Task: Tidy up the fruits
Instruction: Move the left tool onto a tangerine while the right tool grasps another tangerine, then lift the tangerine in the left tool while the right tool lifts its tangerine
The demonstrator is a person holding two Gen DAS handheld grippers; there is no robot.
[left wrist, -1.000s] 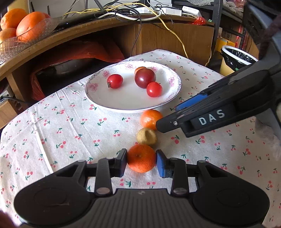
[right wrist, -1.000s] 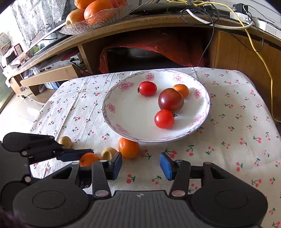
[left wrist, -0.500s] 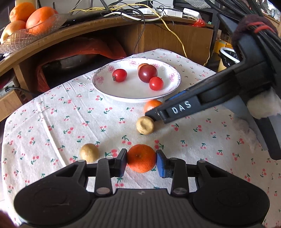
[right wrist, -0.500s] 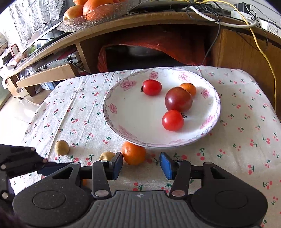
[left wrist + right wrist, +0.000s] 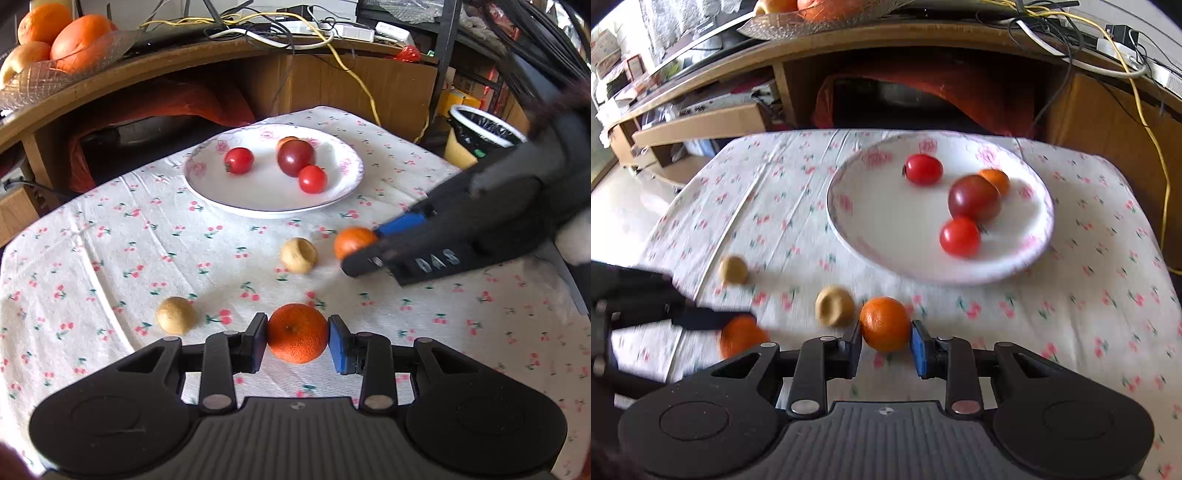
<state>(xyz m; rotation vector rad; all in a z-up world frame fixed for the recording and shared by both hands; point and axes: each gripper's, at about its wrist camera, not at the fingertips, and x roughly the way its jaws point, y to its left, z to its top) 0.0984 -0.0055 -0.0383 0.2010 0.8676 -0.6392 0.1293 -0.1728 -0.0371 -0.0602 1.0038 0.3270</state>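
My left gripper (image 5: 297,341) is shut on an orange tangerine (image 5: 297,333) and holds it above the cloth. My right gripper (image 5: 885,341) is shut on a second tangerine (image 5: 885,323); it also shows in the left wrist view (image 5: 354,241). A white flowered plate (image 5: 266,201) holds two red tomatoes (image 5: 239,160), a dark red tomato (image 5: 296,157) and a small orange fruit behind it. Two tan round fruits (image 5: 299,255) (image 5: 176,315) lie on the cloth in front of the plate.
A cherry-print cloth (image 5: 110,236) covers the table. A wooden shelf (image 5: 155,62) behind it carries a glass bowl of oranges (image 5: 55,40) and cables. A bin with a black liner (image 5: 480,133) stands at the right.
My right gripper has closed on the tangerine near the plate. My left gripper has drawn back and up with its tangerine, so a second tan fruit shows.
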